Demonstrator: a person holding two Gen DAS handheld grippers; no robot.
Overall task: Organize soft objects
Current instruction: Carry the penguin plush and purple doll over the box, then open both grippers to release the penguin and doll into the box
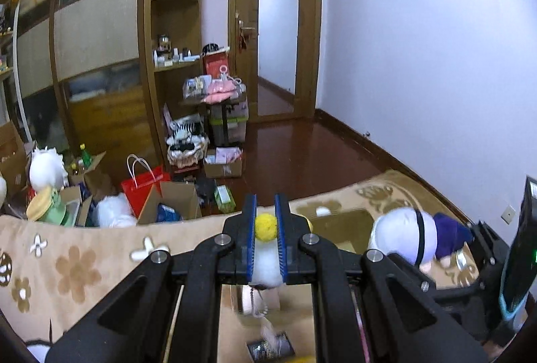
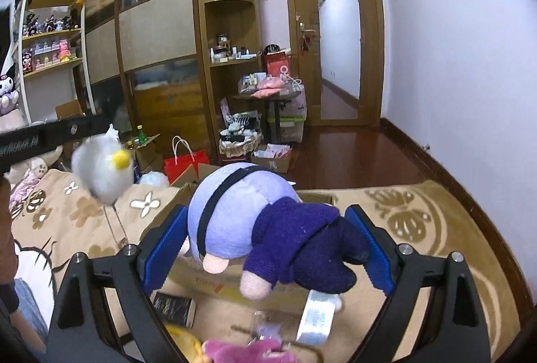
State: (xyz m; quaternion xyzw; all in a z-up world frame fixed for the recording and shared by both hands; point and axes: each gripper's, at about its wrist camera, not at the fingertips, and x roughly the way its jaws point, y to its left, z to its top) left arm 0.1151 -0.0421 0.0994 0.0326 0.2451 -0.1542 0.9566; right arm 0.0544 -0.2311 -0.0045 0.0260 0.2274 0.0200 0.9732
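My left gripper (image 1: pixel 265 230) pinches a small white fluffy plush with yellow pompom (image 1: pixel 265 249), centre frame. My right gripper (image 2: pixel 268 249) squeezes a lavender-headed doll in purple knitted sweater (image 2: pixel 255 228) at its body. Both feel light and squashy.

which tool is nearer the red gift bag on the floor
Left. The left tool is shut on a white plush nearer the red gift bag; the right tool, gripping the purple doll, is farther right.
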